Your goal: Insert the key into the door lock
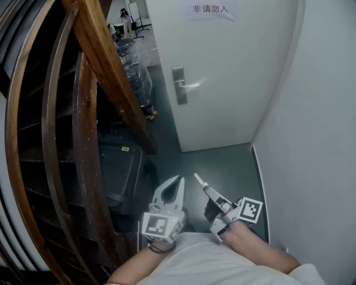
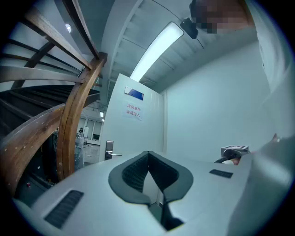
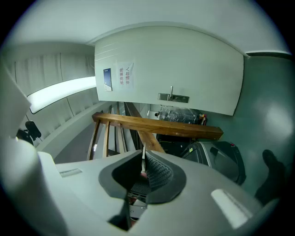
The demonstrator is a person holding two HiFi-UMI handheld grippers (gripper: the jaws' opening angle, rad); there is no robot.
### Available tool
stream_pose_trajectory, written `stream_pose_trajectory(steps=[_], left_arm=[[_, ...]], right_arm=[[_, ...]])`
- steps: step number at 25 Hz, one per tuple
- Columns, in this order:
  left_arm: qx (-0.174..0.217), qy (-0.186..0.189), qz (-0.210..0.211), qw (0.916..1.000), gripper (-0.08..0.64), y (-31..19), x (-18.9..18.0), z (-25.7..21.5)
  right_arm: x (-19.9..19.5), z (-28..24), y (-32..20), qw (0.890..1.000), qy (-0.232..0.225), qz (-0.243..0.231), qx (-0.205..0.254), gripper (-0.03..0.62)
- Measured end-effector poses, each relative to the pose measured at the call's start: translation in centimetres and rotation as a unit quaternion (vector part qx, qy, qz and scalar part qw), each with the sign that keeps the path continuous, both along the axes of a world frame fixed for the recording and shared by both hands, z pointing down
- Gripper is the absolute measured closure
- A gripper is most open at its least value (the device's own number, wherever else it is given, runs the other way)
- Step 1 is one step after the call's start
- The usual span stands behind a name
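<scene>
The white door [image 1: 228,72] stands shut ahead, with a metal lock plate and lever handle [image 1: 179,84] on its left side. The same lock [image 2: 109,148] appears far off in the left gripper view, and sideways as the lock [image 3: 173,97] in the right gripper view. My left gripper [image 1: 178,180] is low in the head view, shut with nothing between its pads [image 2: 138,170]. Beside it, my right gripper [image 1: 206,190] is shut on a thin metal key [image 3: 144,158], whose tip [image 1: 198,178] sticks out toward the door. Both grippers are well short of the door.
A curved wooden stair railing [image 1: 103,61] fills the left side. A black case [image 1: 119,170] sits on the floor under it. Plastic-wrapped goods [image 1: 136,67] stand left of the door. A white wall [image 1: 317,133] closes the right. A paper sign [image 1: 210,9] hangs on the door.
</scene>
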State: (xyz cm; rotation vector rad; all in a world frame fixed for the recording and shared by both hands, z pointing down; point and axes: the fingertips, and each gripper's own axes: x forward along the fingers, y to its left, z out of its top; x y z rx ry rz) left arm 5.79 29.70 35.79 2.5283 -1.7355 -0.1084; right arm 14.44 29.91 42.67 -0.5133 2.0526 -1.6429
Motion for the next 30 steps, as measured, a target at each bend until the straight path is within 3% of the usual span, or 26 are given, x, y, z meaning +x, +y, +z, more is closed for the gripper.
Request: stream_pose_trajectory(steps=[14, 30], left_arm=[[-0.004, 0.020, -0.008, 0.9998, 0.555, -3.9, -3.7, 0.9], [-0.007, 0.021, 0.027, 0.9994, 0.554, -18.9, -13.0, 0.5]], right_arm=[[-2.7, 0.8, -3.7, 1.000, 0.000, 0.009, -0.015, 0.568], [-11.6, -0.5, -18.3, 0.999, -0.001, 0.049, -0.007, 0.568]])
